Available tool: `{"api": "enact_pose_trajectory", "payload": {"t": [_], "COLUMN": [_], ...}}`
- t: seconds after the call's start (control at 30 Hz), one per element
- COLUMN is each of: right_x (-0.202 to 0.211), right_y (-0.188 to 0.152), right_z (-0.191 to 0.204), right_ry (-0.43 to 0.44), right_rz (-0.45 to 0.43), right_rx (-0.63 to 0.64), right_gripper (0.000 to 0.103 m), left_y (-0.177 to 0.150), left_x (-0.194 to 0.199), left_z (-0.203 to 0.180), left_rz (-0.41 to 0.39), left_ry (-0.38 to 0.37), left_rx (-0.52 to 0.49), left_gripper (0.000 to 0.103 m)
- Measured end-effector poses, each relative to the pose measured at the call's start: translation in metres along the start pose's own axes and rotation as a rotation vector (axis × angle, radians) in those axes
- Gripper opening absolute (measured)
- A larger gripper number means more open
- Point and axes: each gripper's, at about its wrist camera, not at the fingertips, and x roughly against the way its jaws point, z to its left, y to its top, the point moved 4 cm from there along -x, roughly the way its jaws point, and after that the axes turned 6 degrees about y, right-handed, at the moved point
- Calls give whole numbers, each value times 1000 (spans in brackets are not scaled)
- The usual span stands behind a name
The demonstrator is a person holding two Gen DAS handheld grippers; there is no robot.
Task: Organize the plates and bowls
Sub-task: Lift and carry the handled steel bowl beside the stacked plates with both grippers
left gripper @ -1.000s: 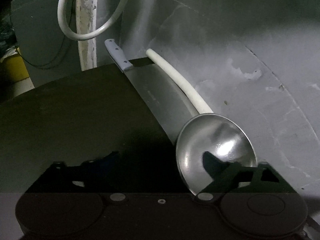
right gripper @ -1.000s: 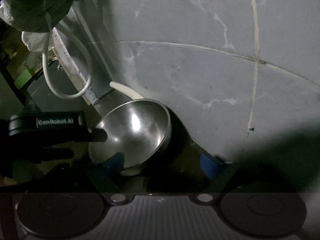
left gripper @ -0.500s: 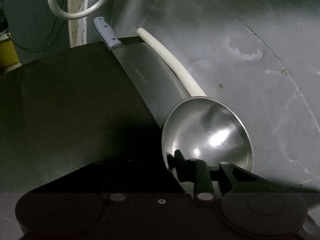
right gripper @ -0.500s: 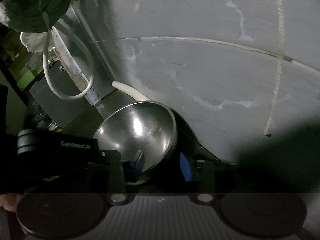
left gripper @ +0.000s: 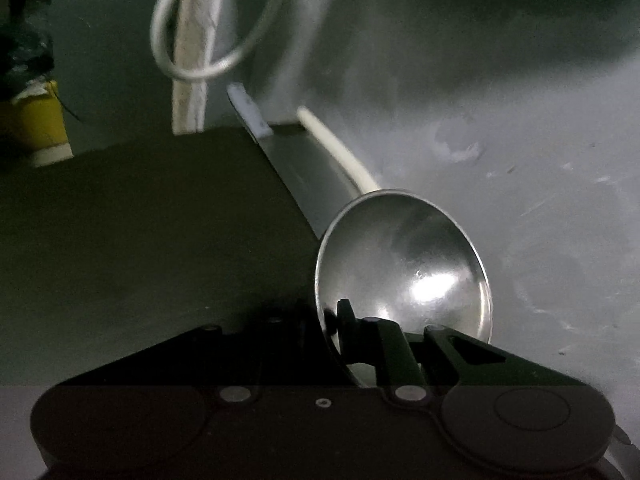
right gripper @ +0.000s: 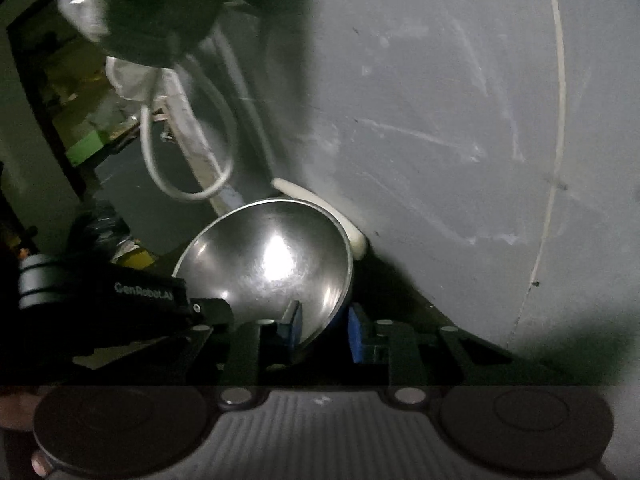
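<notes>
From the left wrist camera, the steel bowl [left gripper: 404, 272] stands tilted on its side at the right of a dark tabletop [left gripper: 132, 240], its shiny hollow facing the lens and a bright glare low inside it. The left gripper [left gripper: 348, 344] has one dark finger [left gripper: 346, 332] reaching up inside the bowl's near rim; the other finger is lost in the dark on the outside of the rim, so the two seem to straddle the rim, though I cannot tell if they are pinched on it. Behind the bowl a knife with a pale handle [left gripper: 250, 110] lies along the table's far edge, beside a cream tube [left gripper: 340, 152] that runs against the grey wall [left gripper: 500, 120]; the background is smeared. From the right wrist camera, the same bowl [right gripper: 268, 256] sits just ahead of the right gripper [right gripper: 324, 326], tipped with its opening toward the upper left. One blue pad [right gripper: 294, 322] lies inside the bowl and the other on the outside, the rim between them and the jaws drawn close on it, so this gripper grasps the bowl. The left gripper [right gripper: 212, 310] comes in from the left, its tip touching the bowl's lower left edge. A white cable loop [right gripper: 188, 160] hangs on the wall behind.
</notes>
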Motion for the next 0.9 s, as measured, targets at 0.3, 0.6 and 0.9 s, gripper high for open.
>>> {"api": "enact_pose_trajectory", "payload": {"t": [0.3, 0.6, 0.9], "right_x": [98, 219, 274], "right_y": [-14, -82, -165], "right_z": [36, 38, 19], "right_ry": [29, -27, -44], "right_rz": [-71, -13, 167], "right_rx": [178, 273, 288], "right_gripper": [27, 26, 27], "left_y": [-46, -171, -268], "left_x": [103, 180, 187], "left_z": [-8, -28, -33], "left_rz": [-111, -38, 198], "left_ry": [-42, -82, -95], "left_rx": [33, 43, 3], "left_gripper": [15, 18, 20]}}
